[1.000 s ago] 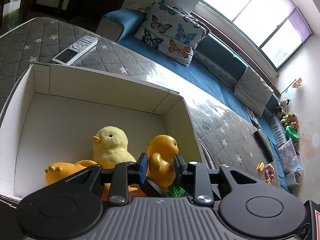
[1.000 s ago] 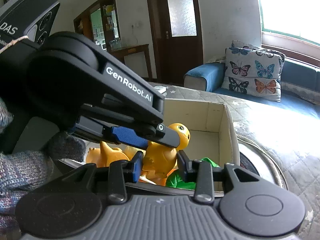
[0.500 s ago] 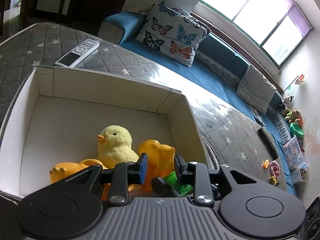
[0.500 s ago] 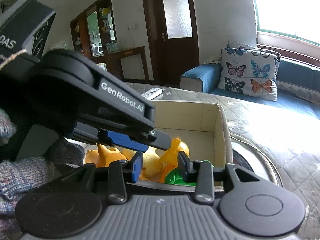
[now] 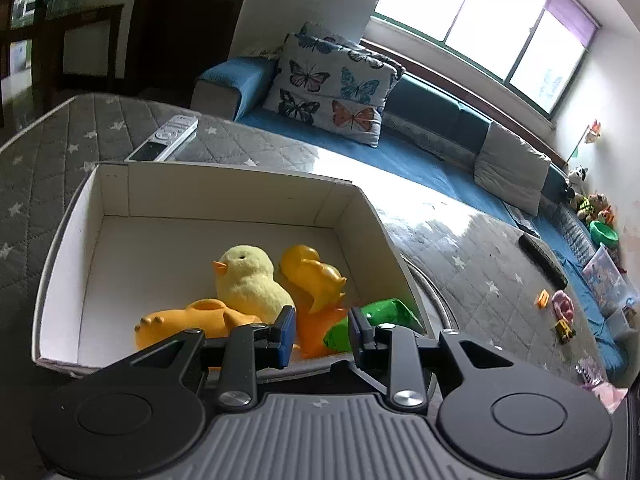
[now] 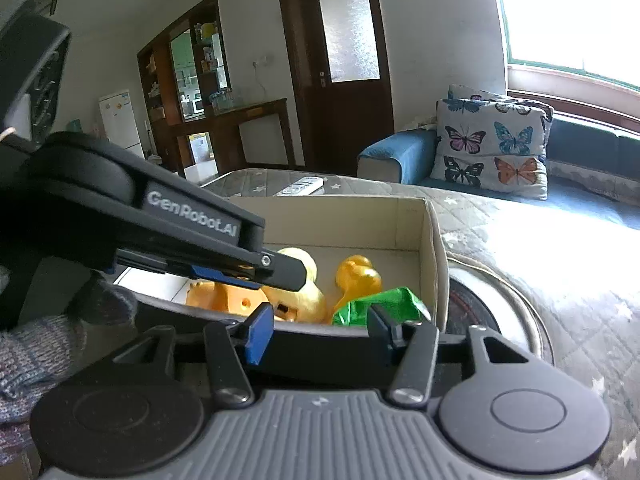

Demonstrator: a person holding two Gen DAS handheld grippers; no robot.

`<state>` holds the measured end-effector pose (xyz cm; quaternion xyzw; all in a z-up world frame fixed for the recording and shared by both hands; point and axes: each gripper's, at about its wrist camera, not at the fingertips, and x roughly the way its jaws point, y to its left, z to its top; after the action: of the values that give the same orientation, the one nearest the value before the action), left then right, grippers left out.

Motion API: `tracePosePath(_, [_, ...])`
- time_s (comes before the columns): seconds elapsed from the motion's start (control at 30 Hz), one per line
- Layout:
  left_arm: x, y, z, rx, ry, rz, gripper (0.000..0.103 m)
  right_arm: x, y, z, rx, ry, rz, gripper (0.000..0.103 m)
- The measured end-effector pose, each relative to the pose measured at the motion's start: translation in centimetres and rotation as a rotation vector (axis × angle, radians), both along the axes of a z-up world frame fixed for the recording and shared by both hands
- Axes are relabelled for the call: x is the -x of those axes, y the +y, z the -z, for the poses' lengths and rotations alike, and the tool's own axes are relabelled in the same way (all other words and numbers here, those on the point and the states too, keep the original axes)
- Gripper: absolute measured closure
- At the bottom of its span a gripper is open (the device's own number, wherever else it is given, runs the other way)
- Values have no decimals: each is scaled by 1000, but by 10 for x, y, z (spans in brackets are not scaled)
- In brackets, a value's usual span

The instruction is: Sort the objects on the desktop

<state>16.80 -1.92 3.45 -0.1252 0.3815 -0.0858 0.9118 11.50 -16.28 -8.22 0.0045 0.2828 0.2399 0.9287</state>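
Note:
A white cardboard box (image 5: 224,188) stands on the quilted grey table. In it lie a fluffy yellow chick (image 5: 248,280), an orange rubber duck (image 5: 314,276) tipped on its side, an orange plastic animal (image 5: 192,322) and a green toy (image 5: 380,314). My left gripper (image 5: 322,334) is open and empty above the box's near rim. My right gripper (image 6: 320,332) is open and empty, just outside the near wall of the box (image 6: 432,248). The left gripper's arm (image 6: 180,232) crosses the right wrist view over the chick (image 6: 300,292), the duck (image 6: 356,278) and the green toy (image 6: 380,304).
A white remote (image 5: 164,138) lies on the table behind the box. A round metal-rimmed dish (image 6: 492,304) sits right of the box. A black remote (image 5: 542,260) and small toys (image 5: 562,306) lie at the table's right. A blue sofa with a butterfly pillow (image 5: 332,92) stands behind.
The orange duck left my left gripper's fingers and tipped over in the box. Both grippers opened wider and drew back from the box.

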Motion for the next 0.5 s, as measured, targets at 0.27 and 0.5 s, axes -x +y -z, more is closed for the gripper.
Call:
tracePosePath(0.27, [25, -6, -2, -37, -53, 11, 72, 14, -7, 2, -12, 2, 23, 31])
tracePosePath(0.5, [42, -9, 4, -77, -54, 24, 70, 25, -12, 7, -24, 12, 38, 21])
